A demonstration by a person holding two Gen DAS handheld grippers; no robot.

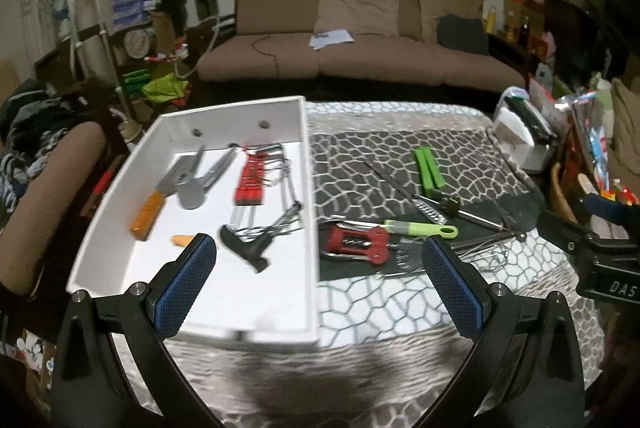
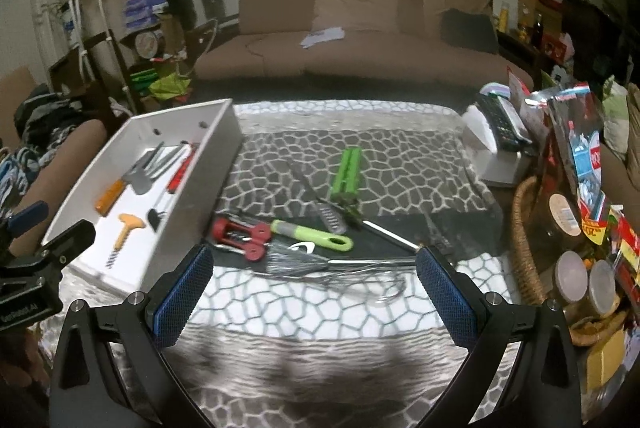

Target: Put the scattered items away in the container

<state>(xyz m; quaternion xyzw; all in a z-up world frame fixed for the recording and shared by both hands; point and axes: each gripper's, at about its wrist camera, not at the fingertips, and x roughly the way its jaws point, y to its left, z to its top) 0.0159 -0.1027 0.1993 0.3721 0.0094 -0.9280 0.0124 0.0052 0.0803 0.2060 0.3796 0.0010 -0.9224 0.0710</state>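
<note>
A white container stands on the patterned cloth at the left. Inside lie an orange-handled tool, a red tool with wires, a black-handled tool and an orange corkscrew. To its right on the cloth lie a red corkscrew, a green-handled peeler, a green press, a small grater and a wire whisk. My left gripper is open above the container's near right corner. My right gripper is open above the whisk, holding nothing.
A brown sofa runs behind the table. A wicker basket, jars and snack bags crowd the right edge. A white box with a remote sits at the back right. Clutter and a chair arm are at the left.
</note>
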